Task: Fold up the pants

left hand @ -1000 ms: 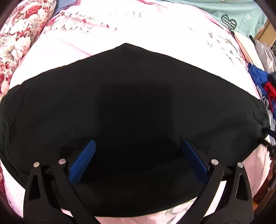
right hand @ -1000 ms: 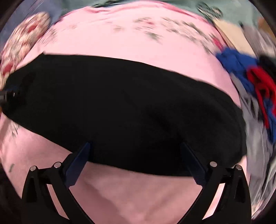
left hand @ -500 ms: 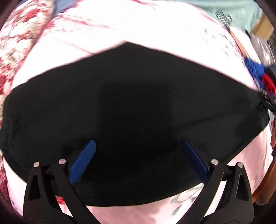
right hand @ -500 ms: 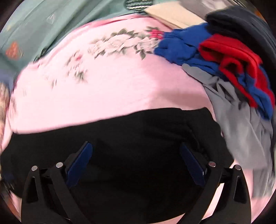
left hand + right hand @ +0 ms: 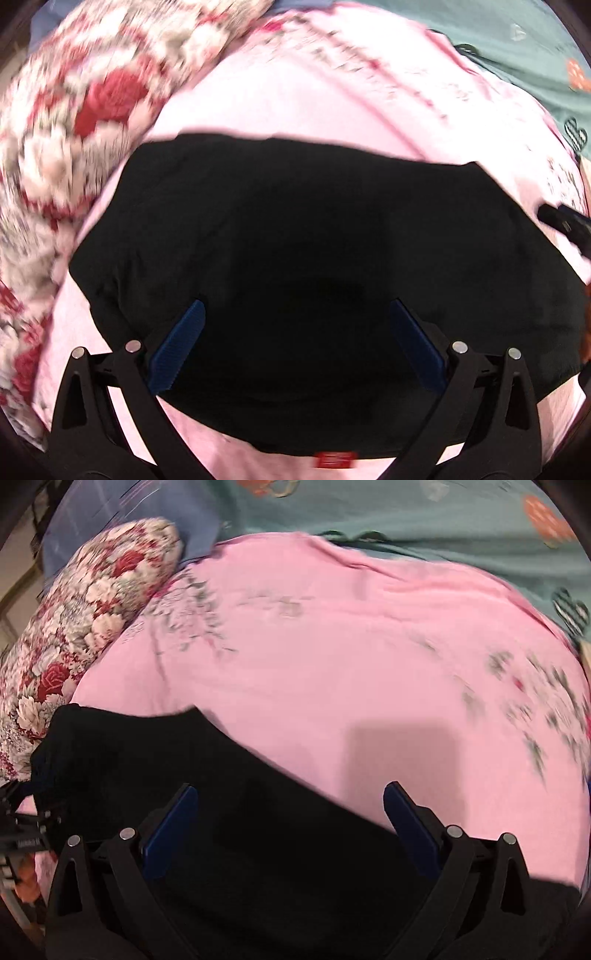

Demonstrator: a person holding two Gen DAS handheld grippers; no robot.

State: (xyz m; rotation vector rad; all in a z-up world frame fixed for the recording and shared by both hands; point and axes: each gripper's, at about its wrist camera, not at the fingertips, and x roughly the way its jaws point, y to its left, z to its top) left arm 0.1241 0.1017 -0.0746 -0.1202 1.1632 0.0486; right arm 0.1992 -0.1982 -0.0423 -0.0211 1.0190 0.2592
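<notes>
**Black pants flat on the pink sheet, both grippers spread wide**

In the left wrist view the pants [image 5: 295, 258] fill the middle and lower frame, a broad dark shape lying flat on the pink sheet [image 5: 314, 99]. Their far edge runs across the upper middle of the frame, and their near edge curves along the bottom, where a small red tag [image 5: 335, 459] shows at lower centre. The left gripper [image 5: 295, 347] sits over the cloth with its jaws wide apart and nothing between them; its blue pads [image 5: 177, 347] frame bare black fabric. A floral pillow [image 5: 74, 110] takes up the upper left, blurred. Teal bedding [image 5: 535, 48] shows at upper right. At the right edge a dark piece of the other tool [image 5: 563, 221] pokes into the frame.

In the right wrist view the pants [image 5: 221, 830] occupy the lower left and bottom, their edge slanting down from mid left to lower right. The sheet [image 5: 351, 664] covers the middle and right, with faint flower prints and a square shadow at centre right. The right gripper [image 5: 288, 830] also has its jaws spread, holding nothing; the left pad [image 5: 170, 830] lies over the pants, the right one over the edge of the cloth and the sheet. The pillow [image 5: 92, 609] is at upper left, the bedding [image 5: 406, 517] along the top
</notes>
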